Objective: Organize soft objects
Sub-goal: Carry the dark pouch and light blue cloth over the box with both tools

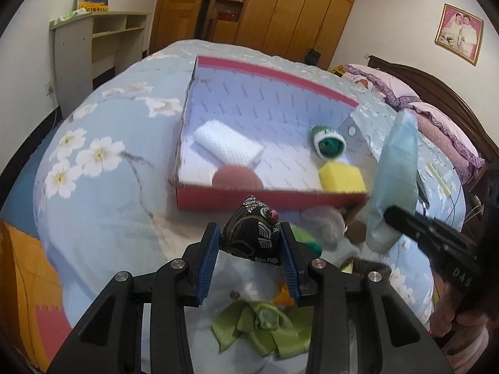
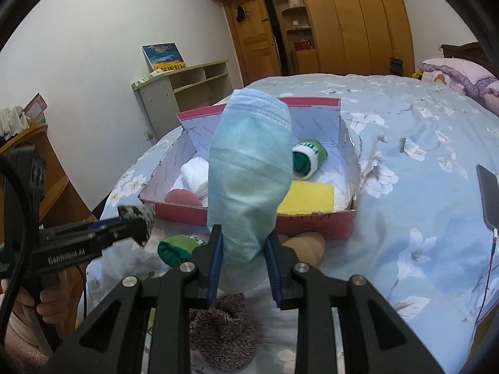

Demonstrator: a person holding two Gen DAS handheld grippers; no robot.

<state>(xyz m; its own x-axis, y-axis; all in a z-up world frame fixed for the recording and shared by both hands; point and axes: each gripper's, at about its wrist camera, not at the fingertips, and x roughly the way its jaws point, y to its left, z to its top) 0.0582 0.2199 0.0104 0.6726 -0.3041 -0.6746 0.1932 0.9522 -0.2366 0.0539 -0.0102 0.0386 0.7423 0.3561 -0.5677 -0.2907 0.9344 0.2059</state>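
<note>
A red cardboard box (image 1: 268, 198) (image 2: 315, 222) lies open on the flowered bed. In it are a white knitted roll (image 1: 229, 145), a green and white sock ball (image 1: 329, 141) (image 2: 308, 155), a yellow sponge (image 1: 343, 177) (image 2: 307, 201) and a pink round pad (image 1: 237, 177). My left gripper (image 1: 251, 243) is shut on a black patterned pouch (image 1: 252, 233), just before the box's near wall. My right gripper (image 2: 244, 249) is shut on a light blue face mask (image 2: 249, 168) (image 1: 396, 168), which stands upright in front of the box.
On the quilt near the grippers lie a green cloth (image 1: 265, 327), a second green sock ball (image 2: 174, 247), a beige item (image 2: 307, 246), a white mesh puff (image 1: 324, 221) and a brown fuzzy piece (image 2: 224, 330). A phone (image 2: 488, 196) lies at the right. Pillows (image 1: 436, 124) stand at the headboard.
</note>
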